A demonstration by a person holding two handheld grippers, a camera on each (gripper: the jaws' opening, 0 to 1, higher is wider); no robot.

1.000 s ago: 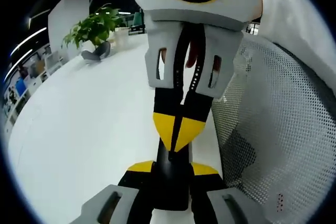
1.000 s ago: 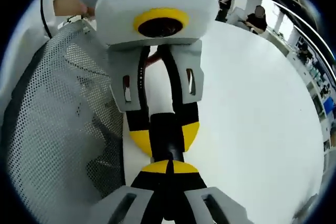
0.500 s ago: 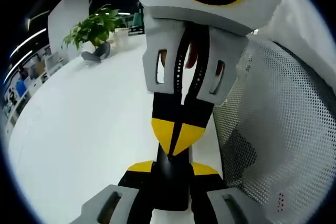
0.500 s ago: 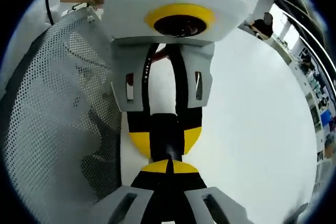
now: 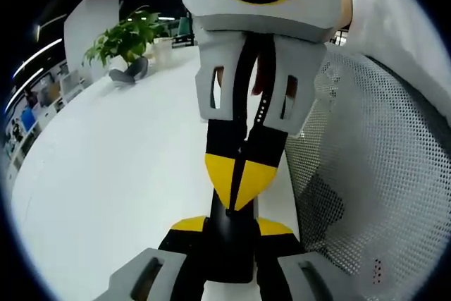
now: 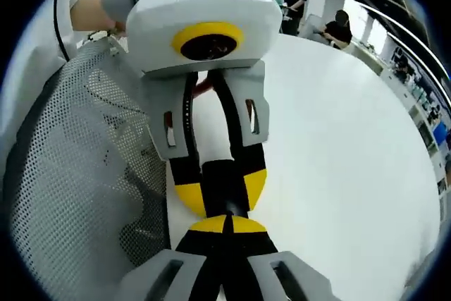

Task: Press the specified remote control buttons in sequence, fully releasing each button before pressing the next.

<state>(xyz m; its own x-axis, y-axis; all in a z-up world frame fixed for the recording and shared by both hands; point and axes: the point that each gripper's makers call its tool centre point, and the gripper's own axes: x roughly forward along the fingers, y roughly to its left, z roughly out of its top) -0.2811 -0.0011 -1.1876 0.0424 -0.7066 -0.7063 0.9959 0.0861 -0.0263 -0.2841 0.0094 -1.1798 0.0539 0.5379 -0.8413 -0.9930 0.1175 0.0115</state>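
Note:
A black remote control (image 5: 230,239) is clamped between the yellow pads of my left gripper (image 5: 231,227) and points up the left gripper view. My right gripper (image 5: 239,182) comes down from the top with its yellow tips shut together, and the point rests on the remote's top face. In the right gripper view, the shut right gripper (image 6: 227,225) meets the remote (image 6: 224,182), which sits between the two yellow pads of the left gripper (image 6: 222,194). The buttons are hidden.
A white table (image 5: 120,167) runs under both grippers. A grey mesh chair back (image 5: 373,174) (image 6: 77,167) stands close beside them, and a person's white sleeve (image 5: 416,40) is behind it. A potted plant (image 5: 127,37) stands at the far end. Seated people (image 6: 343,26) are beyond the table.
The two grippers drew slightly closer half a second ago and have eased back to where they were. The hold on the remote is unchanged.

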